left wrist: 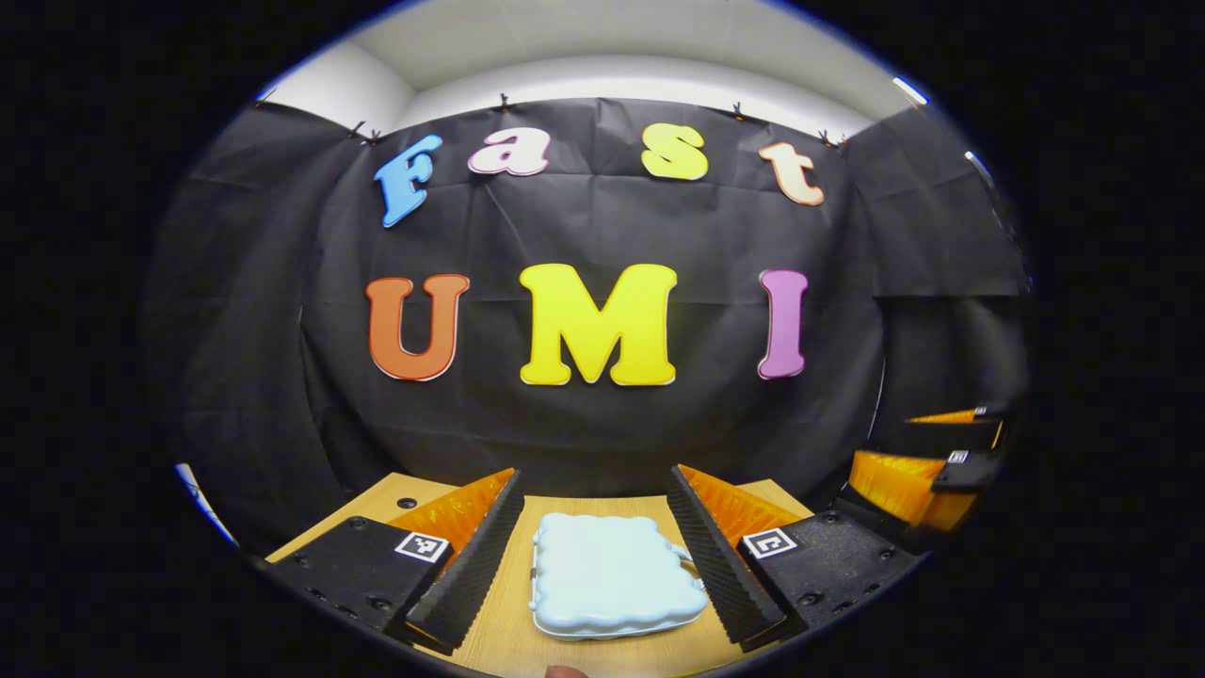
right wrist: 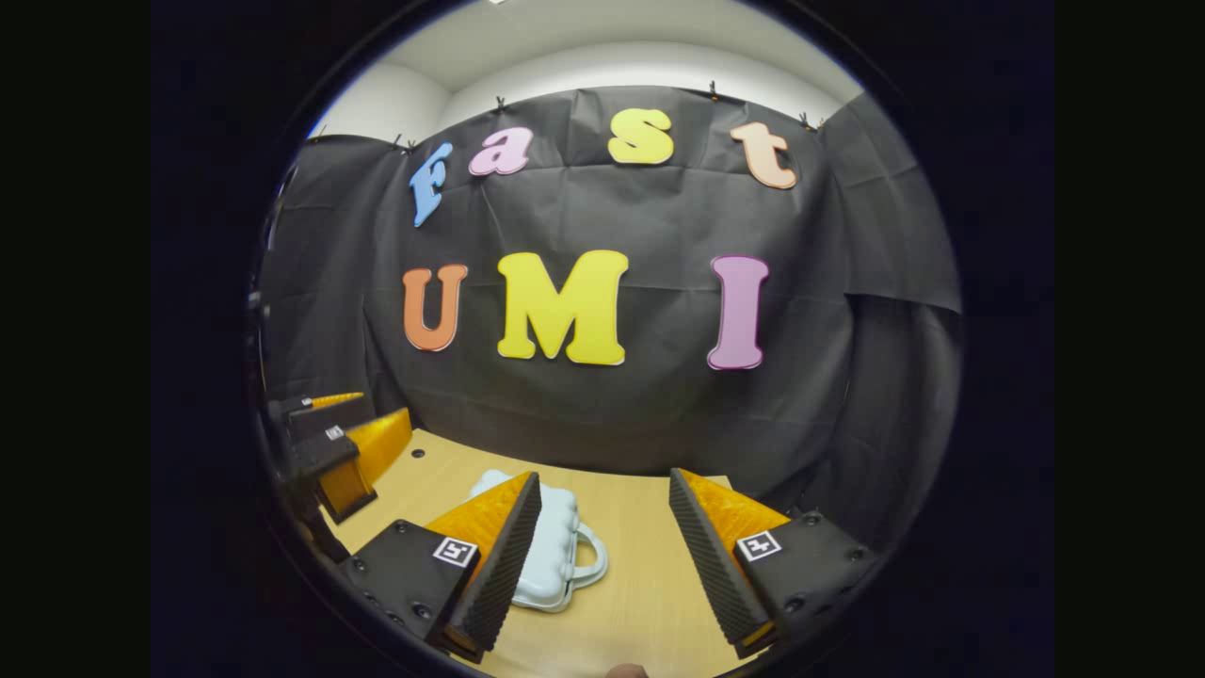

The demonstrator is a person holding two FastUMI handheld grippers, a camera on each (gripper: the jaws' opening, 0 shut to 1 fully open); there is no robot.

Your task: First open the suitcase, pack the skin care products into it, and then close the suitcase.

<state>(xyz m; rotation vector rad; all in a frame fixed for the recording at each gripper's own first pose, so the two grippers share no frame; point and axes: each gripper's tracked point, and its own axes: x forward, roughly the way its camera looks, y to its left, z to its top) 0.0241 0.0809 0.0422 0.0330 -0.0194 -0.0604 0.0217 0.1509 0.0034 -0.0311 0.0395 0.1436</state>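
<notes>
Suitcase (left wrist: pixel 610 574): small pale-blue hard-shell case, lying flat and closed on the wooden table (left wrist: pixel 508 640), its handle (right wrist: pixel 586 557) on one short side. Judged light, rigid, glossy and likely slippery (a moulded shell, by its look); best taken at the lid's edge or the handle, not across the smooth top. Left gripper (left wrist: pixel 596 546): jaws spread wide either side of the case, holding nothing. Right gripper (right wrist: pixel 602 551): likewise spread, empty, the case under its left finger

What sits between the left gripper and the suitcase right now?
Nothing visible. The closed suitcase lies flat on the table, framed between the open fingers of the left gripper, with bare tabletop around it.
</notes>
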